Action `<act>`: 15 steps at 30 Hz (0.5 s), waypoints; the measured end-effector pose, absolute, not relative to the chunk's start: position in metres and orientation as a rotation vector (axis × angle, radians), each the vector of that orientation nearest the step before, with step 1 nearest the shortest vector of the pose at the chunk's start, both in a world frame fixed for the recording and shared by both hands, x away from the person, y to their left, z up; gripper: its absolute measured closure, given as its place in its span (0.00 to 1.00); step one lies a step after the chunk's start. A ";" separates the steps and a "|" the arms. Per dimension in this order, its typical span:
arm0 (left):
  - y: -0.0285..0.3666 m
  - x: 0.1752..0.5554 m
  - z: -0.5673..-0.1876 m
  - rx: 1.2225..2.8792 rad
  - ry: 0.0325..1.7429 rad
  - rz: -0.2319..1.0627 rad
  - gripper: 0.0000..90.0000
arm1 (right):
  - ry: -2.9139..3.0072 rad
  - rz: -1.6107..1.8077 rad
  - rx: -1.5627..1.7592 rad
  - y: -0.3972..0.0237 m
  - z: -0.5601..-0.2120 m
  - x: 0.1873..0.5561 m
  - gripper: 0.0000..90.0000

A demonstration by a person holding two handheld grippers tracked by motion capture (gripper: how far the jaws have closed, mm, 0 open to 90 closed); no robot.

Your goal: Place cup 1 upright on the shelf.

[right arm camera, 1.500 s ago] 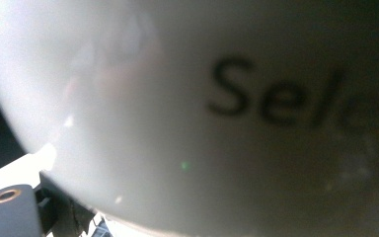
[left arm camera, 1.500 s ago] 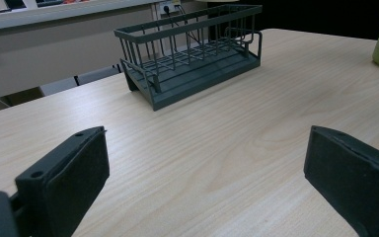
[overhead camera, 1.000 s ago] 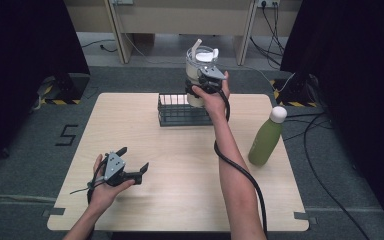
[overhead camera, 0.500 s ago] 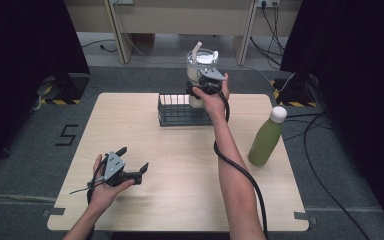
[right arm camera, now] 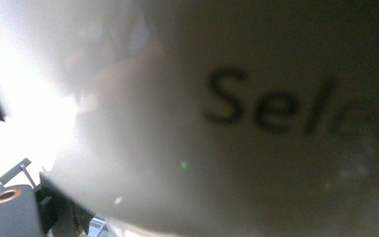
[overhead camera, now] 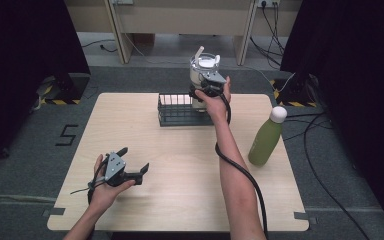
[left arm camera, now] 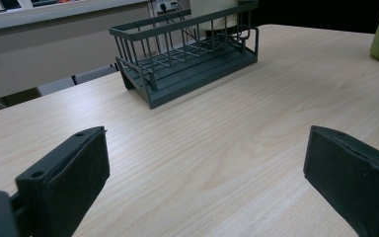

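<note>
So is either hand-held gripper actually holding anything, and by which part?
The right hand-held gripper grips the white container by its side wall, above the dark wire rack. The left hand-held gripper is open and holds nothing.

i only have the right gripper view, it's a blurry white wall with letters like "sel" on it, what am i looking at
Observer: From the high view, it is a white lidded container that the right gripper holds up over the right end of a dark wire rack.
Operator: anything else on the table
Observer: A green bottle with a white cap stands upright near the table's right edge.
Operator: where's the other gripper
Observer: The left gripper rests near the front left of the table, jaws wide open with nothing between them, facing the rack.
</note>
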State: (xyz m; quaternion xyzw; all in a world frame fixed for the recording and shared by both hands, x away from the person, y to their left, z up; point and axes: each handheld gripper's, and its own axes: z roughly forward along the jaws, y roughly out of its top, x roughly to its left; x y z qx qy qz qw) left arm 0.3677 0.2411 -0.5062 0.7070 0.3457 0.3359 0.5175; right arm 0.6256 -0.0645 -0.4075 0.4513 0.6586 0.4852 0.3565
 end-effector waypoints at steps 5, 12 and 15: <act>0.241 0.367 -0.507 1.698 0.830 0.804 0.03 | 1.716 1.234 1.167 -0.064 -0.414 0.626 0.11; 0.240 0.367 -0.507 1.699 0.828 0.801 0.03 | 1.721 1.225 1.169 -0.063 -0.418 0.627 0.11; 0.239 0.367 -0.507 1.699 0.832 0.801 0.03 | 1.725 1.221 1.170 -0.063 -0.420 0.627 0.11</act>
